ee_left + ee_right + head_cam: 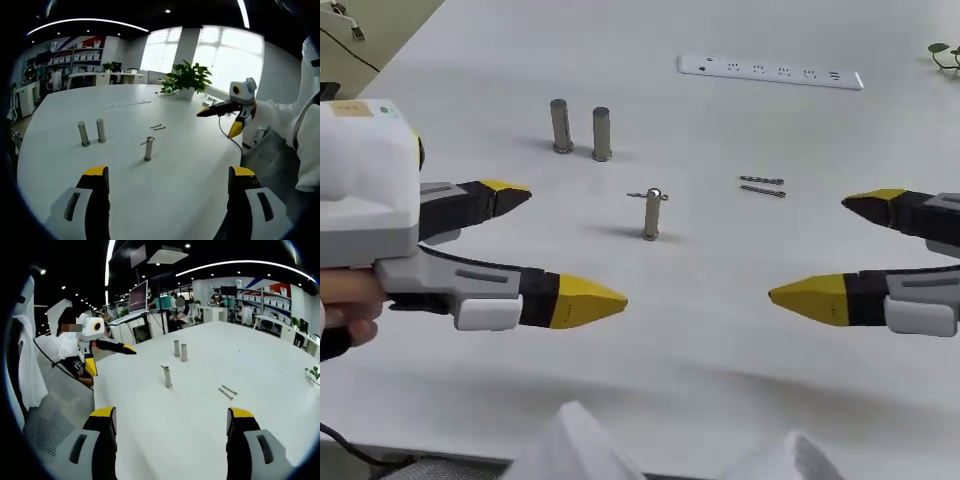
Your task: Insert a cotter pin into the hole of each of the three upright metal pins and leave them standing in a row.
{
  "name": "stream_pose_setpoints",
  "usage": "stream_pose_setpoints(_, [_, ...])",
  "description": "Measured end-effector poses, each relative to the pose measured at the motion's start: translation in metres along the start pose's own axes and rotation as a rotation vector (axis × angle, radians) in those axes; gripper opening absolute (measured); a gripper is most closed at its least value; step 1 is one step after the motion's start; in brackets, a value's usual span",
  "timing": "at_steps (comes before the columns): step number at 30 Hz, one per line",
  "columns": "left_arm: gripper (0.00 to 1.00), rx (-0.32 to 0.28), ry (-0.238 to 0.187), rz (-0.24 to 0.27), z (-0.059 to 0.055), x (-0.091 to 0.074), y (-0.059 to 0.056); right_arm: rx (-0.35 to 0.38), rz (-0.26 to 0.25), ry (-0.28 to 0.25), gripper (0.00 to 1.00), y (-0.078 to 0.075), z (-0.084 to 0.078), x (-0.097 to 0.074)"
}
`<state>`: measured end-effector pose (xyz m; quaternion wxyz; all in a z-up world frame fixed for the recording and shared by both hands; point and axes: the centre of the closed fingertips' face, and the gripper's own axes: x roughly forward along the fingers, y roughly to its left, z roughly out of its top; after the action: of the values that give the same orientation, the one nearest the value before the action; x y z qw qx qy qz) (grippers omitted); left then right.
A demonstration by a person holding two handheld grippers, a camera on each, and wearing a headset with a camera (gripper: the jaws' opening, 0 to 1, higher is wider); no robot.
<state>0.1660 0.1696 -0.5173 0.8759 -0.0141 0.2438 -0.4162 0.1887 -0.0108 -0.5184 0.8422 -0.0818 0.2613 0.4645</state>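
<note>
While the left gripper [572,245] and right gripper [808,248] hover with jaws wide apart and empty, one metal pin [651,215] stands with a cotter pin [648,195] through its top. Two bare metal pins [560,125] wait behind it, and two loose cotter pins [761,186] lie on the table [720,380].

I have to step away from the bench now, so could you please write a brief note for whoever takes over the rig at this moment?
Left gripper: open, holding nothing.
Right gripper: open, holding nothing.
Front metal pin stands upright between them with a cotter pin through its hole: done.
Two bare metal pins stand side by side further back, to the left.
Two loose cotter pins lie on the table, to the right.
Left to do: fit those two, then line up all three.
</note>
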Motion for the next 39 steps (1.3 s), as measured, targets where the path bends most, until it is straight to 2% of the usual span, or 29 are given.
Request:
stream_pose_setpoints(4, [0.99, -0.005, -0.003, 0.004, 0.000, -0.003, 0.000, 0.036, -0.030, -0.002, 0.95, -0.007, -0.004, -0.007])
stream_pose_setpoints(6, [0.99, -0.008, -0.004, 0.009, 0.000, -0.004, 0.001, 0.051, -0.030, 0.004, 0.98, -0.006, -0.006, -0.008])
stream_pose_setpoints(15, [0.99, -0.012, -0.010, 0.027, 0.000, -0.008, 0.006, 0.092, -0.070, 0.013, 0.98, -0.010, -0.016, -0.016])
stream_pose_setpoints(22, [0.99, 0.005, -0.018, 0.045, 0.005, -0.009, 0.014, 0.102, -0.085, 0.016, 0.98, -0.010, -0.017, -0.019])
stream_pose_setpoints(26, [0.98, 0.019, -0.036, 0.063, 0.016, -0.008, 0.023, 0.105, -0.094, 0.017, 0.98, -0.012, -0.017, -0.021])
stream_pose_setpoints(32, [0.92, 0.031, -0.056, 0.091, 0.031, -0.003, 0.043, 0.121, -0.111, 0.019, 0.97, -0.012, -0.021, -0.026])
stream_pose_setpoints(36, [0.87, 0.024, -0.071, 0.123, 0.039, 0.001, 0.062, 0.127, -0.124, 0.025, 0.97, -0.011, -0.023, -0.029])
stream_pose_setpoints(39, [0.81, 0.021, -0.060, 0.138, 0.039, 0.005, 0.077, 0.135, -0.137, 0.029, 0.97, -0.012, -0.025, -0.032])
